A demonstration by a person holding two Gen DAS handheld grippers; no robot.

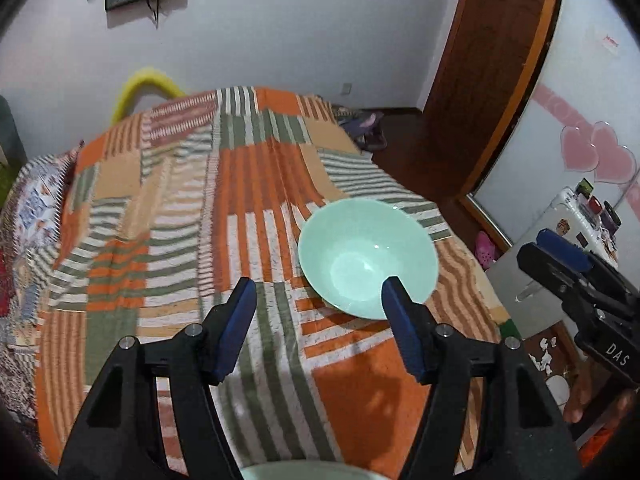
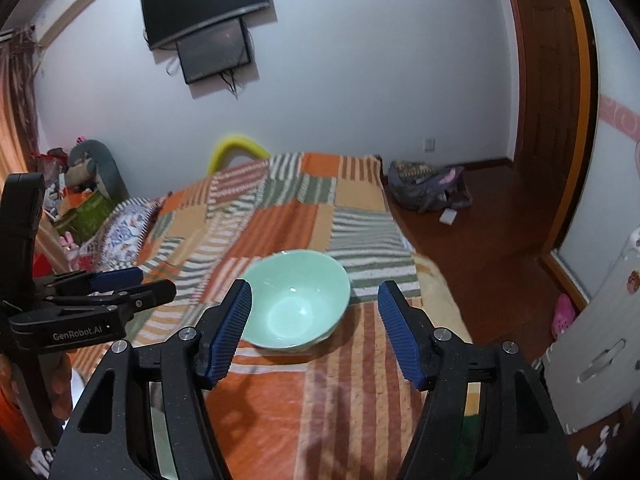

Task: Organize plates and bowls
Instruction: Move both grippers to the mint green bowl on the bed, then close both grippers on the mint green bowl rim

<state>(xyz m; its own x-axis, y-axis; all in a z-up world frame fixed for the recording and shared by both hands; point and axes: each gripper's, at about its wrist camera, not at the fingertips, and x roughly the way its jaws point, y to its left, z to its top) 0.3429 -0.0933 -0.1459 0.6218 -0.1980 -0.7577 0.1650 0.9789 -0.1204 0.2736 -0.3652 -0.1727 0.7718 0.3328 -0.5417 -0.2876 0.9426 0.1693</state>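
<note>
A pale green rim (image 1: 304, 470) showed at the very bottom edge of the left wrist view, too cropped to identify. Just above it the left gripper (image 1: 318, 292) stood with its blue pads spread and nothing between them, hanging over the striped orange, green and white bedspread (image 1: 192, 208). The mint green bowl (image 1: 366, 258) sat upright on that bedspread near its right side, its near rim behind the gripper's right pad in the picture. The right gripper (image 2: 316, 294) was likewise spread and empty, the bowl (image 2: 294, 300) lying ahead between its fingers, untouched. A dark screen (image 2: 204, 2) hung on the white wall.
</note>
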